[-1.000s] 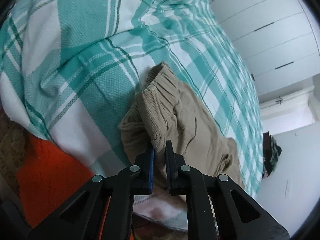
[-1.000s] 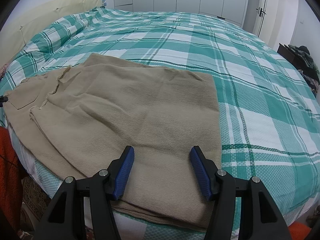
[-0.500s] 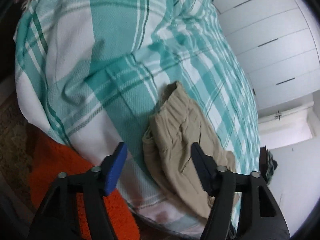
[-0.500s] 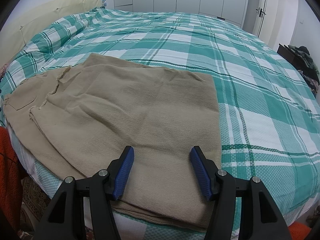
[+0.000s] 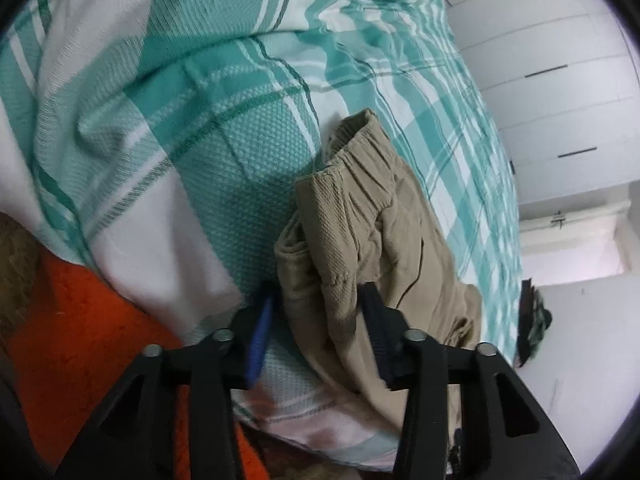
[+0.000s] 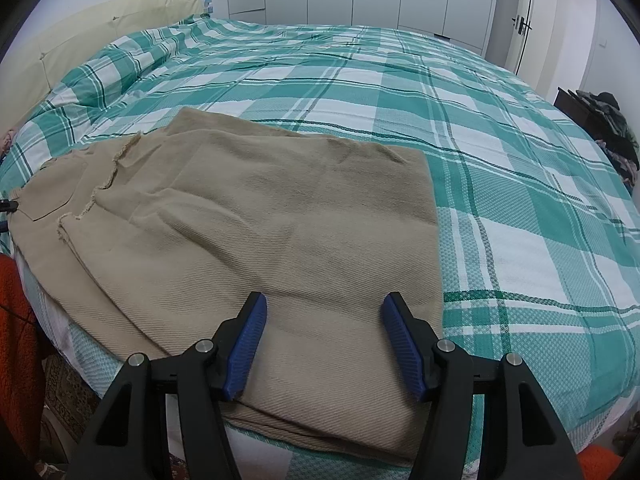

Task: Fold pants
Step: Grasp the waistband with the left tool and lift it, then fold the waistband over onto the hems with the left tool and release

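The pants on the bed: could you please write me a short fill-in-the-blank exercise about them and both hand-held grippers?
1. The tan pants lie on a plaid bedspread of white and ____.
2. The right hand-held gripper hangs over the pants with its jaws ____.
3. The left hand-held gripper has its jaws open on either side of the pants' ____ end.
4. Beside the bed lies an ____ rug.

Missing words: green; open; waistband; orange
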A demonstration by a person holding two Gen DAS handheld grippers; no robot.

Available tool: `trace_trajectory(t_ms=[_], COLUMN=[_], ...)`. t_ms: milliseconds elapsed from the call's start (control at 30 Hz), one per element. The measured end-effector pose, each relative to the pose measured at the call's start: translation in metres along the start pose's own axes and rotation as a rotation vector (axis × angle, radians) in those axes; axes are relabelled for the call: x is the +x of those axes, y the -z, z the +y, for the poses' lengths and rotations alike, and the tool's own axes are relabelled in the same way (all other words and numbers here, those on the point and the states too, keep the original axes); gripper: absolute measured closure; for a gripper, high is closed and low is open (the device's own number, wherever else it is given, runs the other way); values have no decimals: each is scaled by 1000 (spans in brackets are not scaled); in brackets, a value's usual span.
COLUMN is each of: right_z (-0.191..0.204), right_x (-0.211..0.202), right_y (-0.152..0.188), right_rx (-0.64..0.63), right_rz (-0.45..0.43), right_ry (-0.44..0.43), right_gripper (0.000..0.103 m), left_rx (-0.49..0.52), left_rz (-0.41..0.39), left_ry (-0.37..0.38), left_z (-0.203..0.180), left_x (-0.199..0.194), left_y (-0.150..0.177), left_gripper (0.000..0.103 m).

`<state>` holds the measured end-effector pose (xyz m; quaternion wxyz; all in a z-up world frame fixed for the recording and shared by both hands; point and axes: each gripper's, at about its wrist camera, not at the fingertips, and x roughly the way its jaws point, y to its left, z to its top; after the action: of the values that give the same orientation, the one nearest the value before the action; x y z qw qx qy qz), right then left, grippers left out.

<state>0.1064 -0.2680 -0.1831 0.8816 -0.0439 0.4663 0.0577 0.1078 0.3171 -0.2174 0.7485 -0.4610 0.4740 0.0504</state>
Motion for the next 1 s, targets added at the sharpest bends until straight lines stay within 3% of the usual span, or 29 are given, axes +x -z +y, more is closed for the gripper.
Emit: trace_trajectory(t_ms=[33,67,167,367,533,633,833,1000], right_z=[0,0,0,-1,-8,-21,-56,-90], right_x=[0,0,0,-1,-13,-30,-65,-82], right_y=[0,0,0,-2,-8,-11,-19,-12], right_rx=[0,0,-1,2,36,108,240,343], right_rz=[0,0,-1,-6,7,-41,-203,-265], right_ry=[0,0,-2,-9,-33,-49,-17,19], right_gripper=[42,42,42,41,41,41,41,41], left_rx=[4,14,28,152,394,542,795,939], left_rz=[-2,-6,-43,-110,-150,-147,-45,106], left_ry=[-1,0,1,41,73,96,190,214], left_z=[-2,-5,-14,-55,-135,-187,-298,-364], left_x=[1,2,-9,-42,-69,-74,-42,30], left_y=[0,1,4,16,47,77,158,240], left_gripper=[61,73,85,87,87,87,87,87])
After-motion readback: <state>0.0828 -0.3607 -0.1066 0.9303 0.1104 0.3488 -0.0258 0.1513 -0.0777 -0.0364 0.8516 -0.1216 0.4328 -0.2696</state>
